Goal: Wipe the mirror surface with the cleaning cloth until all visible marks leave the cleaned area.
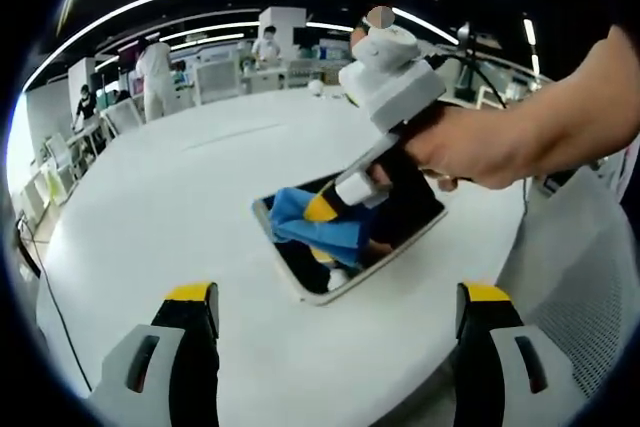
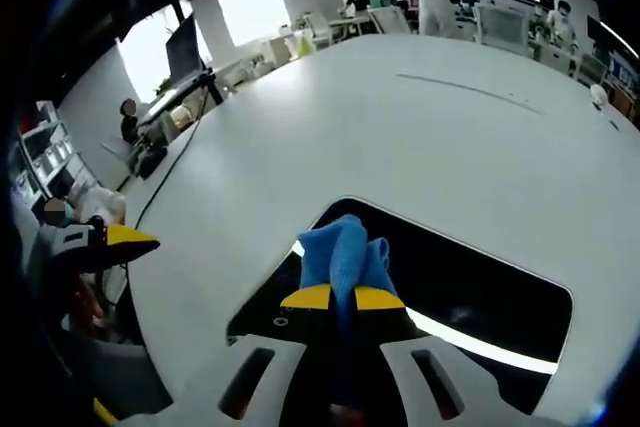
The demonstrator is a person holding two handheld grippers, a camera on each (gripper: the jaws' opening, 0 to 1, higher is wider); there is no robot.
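Note:
A rectangular mirror (image 1: 410, 217) (image 2: 480, 277) with a pale frame lies flat on the white table (image 1: 200, 197) (image 2: 400, 127). My right gripper (image 2: 343, 297) is shut on a blue cleaning cloth (image 2: 345, 247) and presses it onto the mirror's near left part. Seen from the left gripper view, that right gripper (image 1: 322, 209), held by a person's hand (image 1: 470, 142), reaches in from the right with the blue cloth (image 1: 300, 222) on the glass. My left gripper (image 1: 335, 302) hangs open above the table, short of the mirror, holding nothing. Its yellow tip (image 2: 125, 239) shows at the far left of the right gripper view.
The round white table's edge (image 1: 60, 277) curves along the left. A grey mesh chair (image 1: 580, 287) stands at the right. Beyond the table are desks, shelves and several people (image 1: 155, 72) in white. A monitor on a stand (image 2: 185, 47) rises off the table's far side.

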